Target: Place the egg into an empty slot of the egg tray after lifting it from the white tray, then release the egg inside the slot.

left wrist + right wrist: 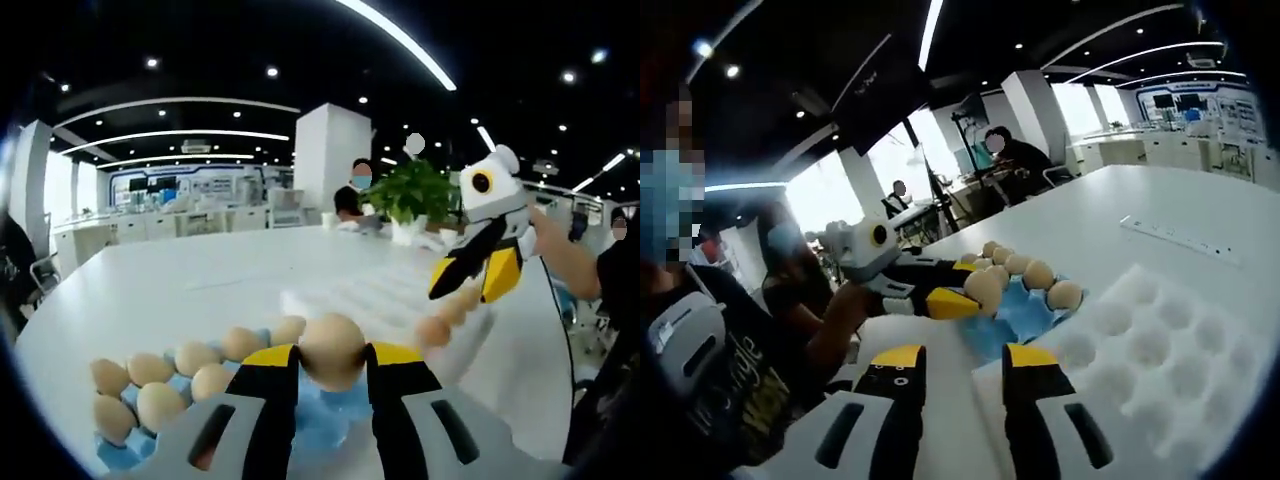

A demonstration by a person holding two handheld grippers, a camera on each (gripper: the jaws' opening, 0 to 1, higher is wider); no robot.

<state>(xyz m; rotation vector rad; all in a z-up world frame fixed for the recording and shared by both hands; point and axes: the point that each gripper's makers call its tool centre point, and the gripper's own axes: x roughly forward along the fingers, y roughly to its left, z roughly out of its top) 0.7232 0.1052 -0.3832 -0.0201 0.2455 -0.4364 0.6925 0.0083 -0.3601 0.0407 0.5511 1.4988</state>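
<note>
L gripper [332, 362] is closed on an egg [333, 347] above blue egg tray [118, 455]. R gripper [955, 362] is open, holds nothing, at near edge of white tray [1160, 350] on table [1160, 205].

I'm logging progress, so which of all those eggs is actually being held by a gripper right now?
The egg clamped between the left gripper's yellow-tipped jaws, raised above the blue egg tray; the other eggs sit in tray slots.
</note>
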